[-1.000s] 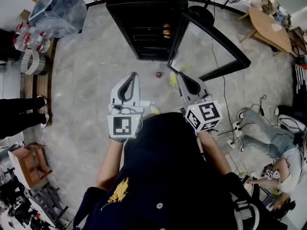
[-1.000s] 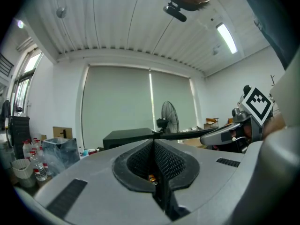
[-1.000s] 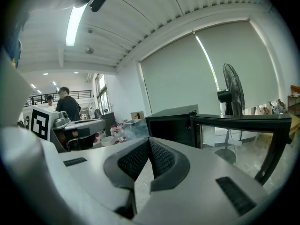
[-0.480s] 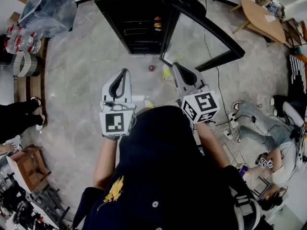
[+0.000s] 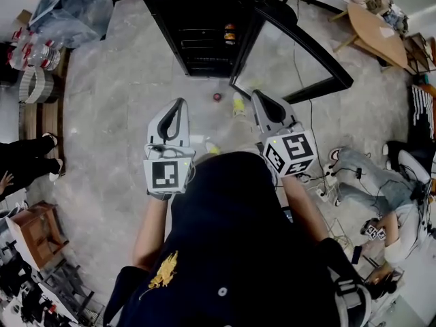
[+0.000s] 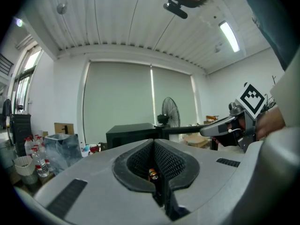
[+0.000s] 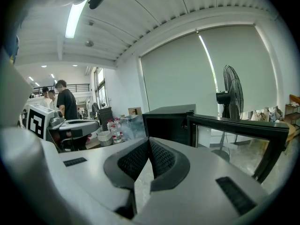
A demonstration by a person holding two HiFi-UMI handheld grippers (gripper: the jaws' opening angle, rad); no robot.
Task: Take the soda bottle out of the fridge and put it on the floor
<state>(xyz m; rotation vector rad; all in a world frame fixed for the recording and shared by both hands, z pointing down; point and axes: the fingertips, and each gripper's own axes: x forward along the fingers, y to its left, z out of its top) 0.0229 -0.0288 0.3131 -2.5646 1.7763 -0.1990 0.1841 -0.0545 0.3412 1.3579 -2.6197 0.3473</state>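
We stand facing a black fridge (image 5: 197, 19) whose glass door (image 5: 300, 53) is swung wide open to our right. We hold both tongs out in front of us above the grey floor (image 5: 116, 128), pointing toward the fridge and short of it.

The left tongs (image 5: 180, 102) are together: the tips meet, leaving only the drop-shaped gap between the ribbed pads behind them, and nothing is held there. The right tongs (image 5: 257, 95) are together in the same way, tip against tip, and they carry nothing. The two are apart from each other, side by side at about the same height.

The soda bottle (image 5: 229, 34) is inside the fridge, on a shelf at the right side, close to the edge where the door hangs. It shows as a small orange and dark shape, too small for us to make out more. In the left gripper view we see the same orange spot through the gap between the pads, far off and not touched.

On the floor just before the fridge lie a small red thing (image 5: 216, 97) and, near it on the right, a yellowish bottle (image 5: 238, 105) beside the right tongs' tips. A clear plastic bag (image 5: 68, 12) sits far left, and a wooden table (image 5: 381, 36) far right. A standing fan (image 7: 229, 97) rises behind the door.
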